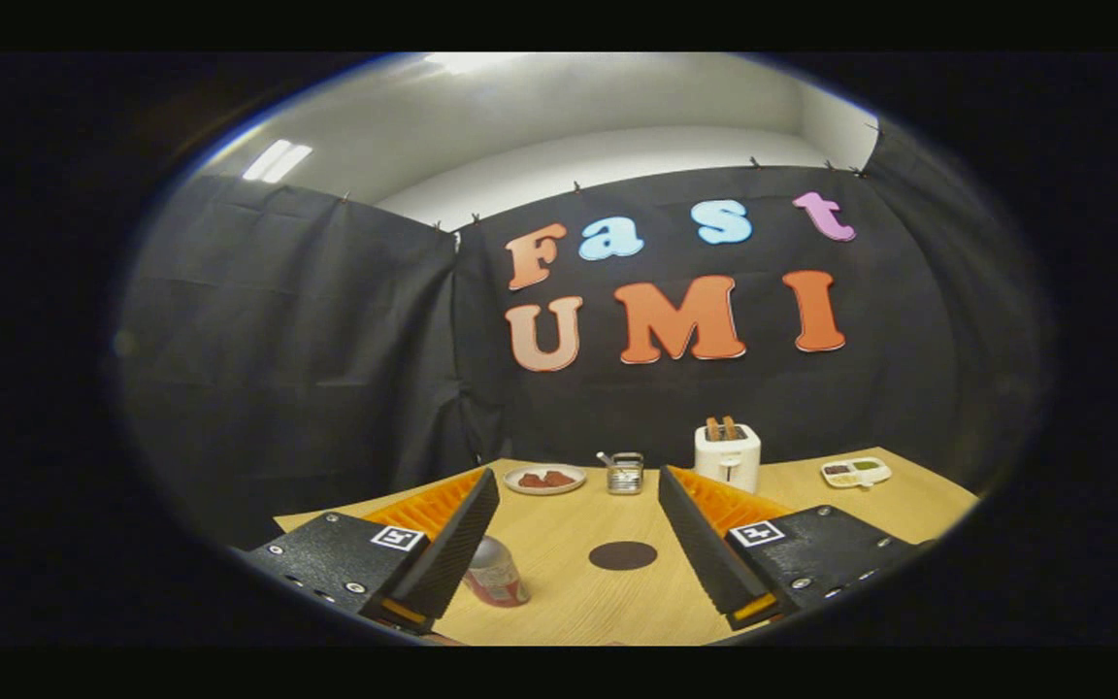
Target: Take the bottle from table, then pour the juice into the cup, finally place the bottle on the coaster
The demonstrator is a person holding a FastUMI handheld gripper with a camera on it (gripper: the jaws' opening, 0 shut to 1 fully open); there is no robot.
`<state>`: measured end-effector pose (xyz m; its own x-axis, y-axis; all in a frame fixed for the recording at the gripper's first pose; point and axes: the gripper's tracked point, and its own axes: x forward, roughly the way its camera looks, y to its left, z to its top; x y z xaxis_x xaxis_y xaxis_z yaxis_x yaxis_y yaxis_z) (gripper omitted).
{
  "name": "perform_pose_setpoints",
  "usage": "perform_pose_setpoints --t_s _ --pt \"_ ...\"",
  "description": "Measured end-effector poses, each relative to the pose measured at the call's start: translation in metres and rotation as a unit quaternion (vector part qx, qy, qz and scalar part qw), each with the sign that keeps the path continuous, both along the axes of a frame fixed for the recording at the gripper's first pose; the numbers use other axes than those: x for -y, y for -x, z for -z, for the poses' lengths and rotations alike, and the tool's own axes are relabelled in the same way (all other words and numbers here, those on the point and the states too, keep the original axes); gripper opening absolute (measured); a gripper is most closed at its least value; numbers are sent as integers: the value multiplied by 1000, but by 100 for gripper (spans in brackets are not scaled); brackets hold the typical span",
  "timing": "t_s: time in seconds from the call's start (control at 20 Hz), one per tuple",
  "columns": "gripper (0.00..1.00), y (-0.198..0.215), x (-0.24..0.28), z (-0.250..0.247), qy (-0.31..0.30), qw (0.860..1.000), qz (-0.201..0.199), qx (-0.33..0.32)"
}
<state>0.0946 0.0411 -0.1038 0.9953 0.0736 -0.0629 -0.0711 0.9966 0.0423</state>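
The gripper (569, 485) is held above the near edge of the table (908, 505), its fingers spread wide with nothing between them.

Left to right:

1. The left finger (452, 544) hangs over the bottle (496, 573). The bottle stands on the table just inside this finger, its upper part partly covered by the fingertip. Finger and bottle appear apart; contact cannot be confirmed.
2. Beyond the left fingertip, a plate (544, 479) with reddish food sits at the back of the table.
3. The cup (625, 473), a metal one with a handle, stands just right of the plate, roughly on the centreline between the fingers.
4. The coaster (622, 555), a dark disc, lies flat in the open gap between the fingers, nearer than the cup and well apart from the bottle.
5. A toaster (727, 454) with two slices raised stands behind the right finger (705, 544).
6. A tray (855, 472) with small compartments lies at the far right.

Step in hand: the first, taking the bottle. It is not yet grasped; pouring and placing remain.

Next move, as judged: shift the gripper left and lower it until the bottle is centred between both fingers, then close on its body. Keep it upright, as it looks tall and narrow and may tip if one finger strikes first.
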Motion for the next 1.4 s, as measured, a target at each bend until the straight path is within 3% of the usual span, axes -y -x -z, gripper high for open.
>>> perform_pose_setpoints --t_s 0.3,0.65,1.0,1.4 --pt "98 -6 -42 51 -30 998 -36 -49" --pt "98 -17 -61 94 11 998 -30 -60" --pt "99 -23 -81 146 -5 994 -34 -103" --pt "98 -33 -83 180 -3 993 -7 -119"
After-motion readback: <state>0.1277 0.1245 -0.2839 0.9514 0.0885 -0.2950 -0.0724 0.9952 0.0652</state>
